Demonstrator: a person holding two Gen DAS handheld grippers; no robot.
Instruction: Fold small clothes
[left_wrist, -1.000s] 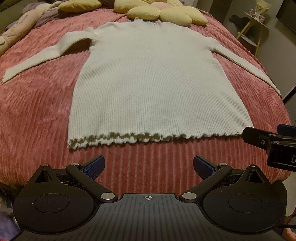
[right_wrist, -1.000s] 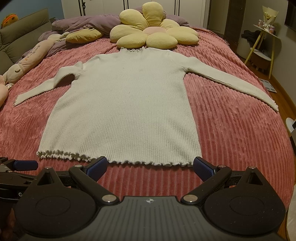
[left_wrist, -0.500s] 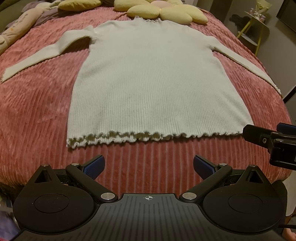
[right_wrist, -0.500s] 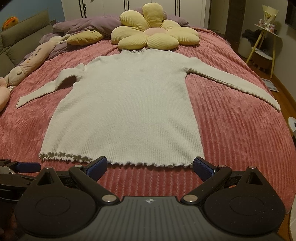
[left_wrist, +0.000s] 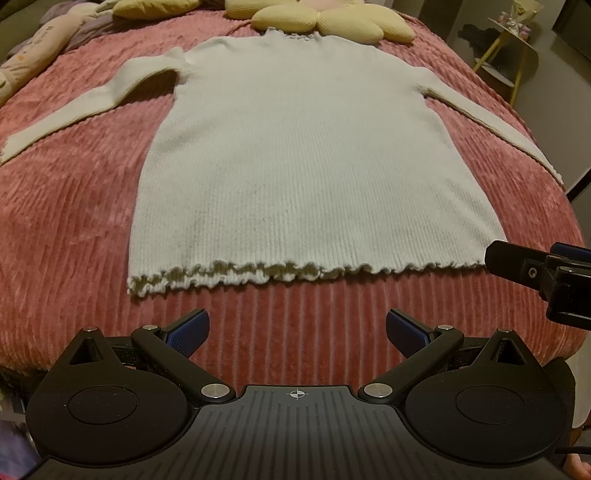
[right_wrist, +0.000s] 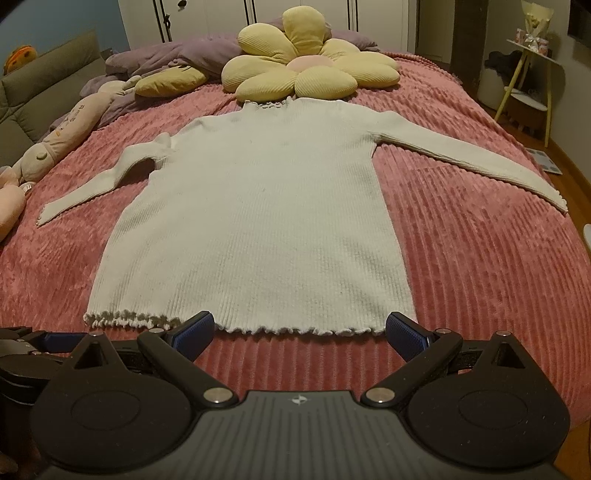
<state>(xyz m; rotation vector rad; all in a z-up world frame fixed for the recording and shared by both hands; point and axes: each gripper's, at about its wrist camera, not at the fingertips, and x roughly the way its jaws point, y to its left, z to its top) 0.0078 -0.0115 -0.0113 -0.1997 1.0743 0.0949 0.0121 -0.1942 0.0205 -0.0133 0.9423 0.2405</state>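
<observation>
A small cream ribbed sweater lies flat on a pink corduroy bedspread, both sleeves spread out, frilled hem toward me. My left gripper hovers open just short of the hem, nothing between its blue pads. In the right wrist view my right gripper is open too, its fingertips level with the hem's right half. Each gripper shows at the edge of the other's view: the right one beside the hem's right corner, the left one below the hem's left corner.
A yellow flower cushion lies just beyond the collar. Plush toys and a purple blanket sit at the bed's far left. A yellow-legged side table stands off the right side, where the bed drops to a wooden floor.
Both grippers have crept forward toward the hem and stayed open. The left view has tipped down slightly; the right view has lifted a little. The sweater has not moved.
</observation>
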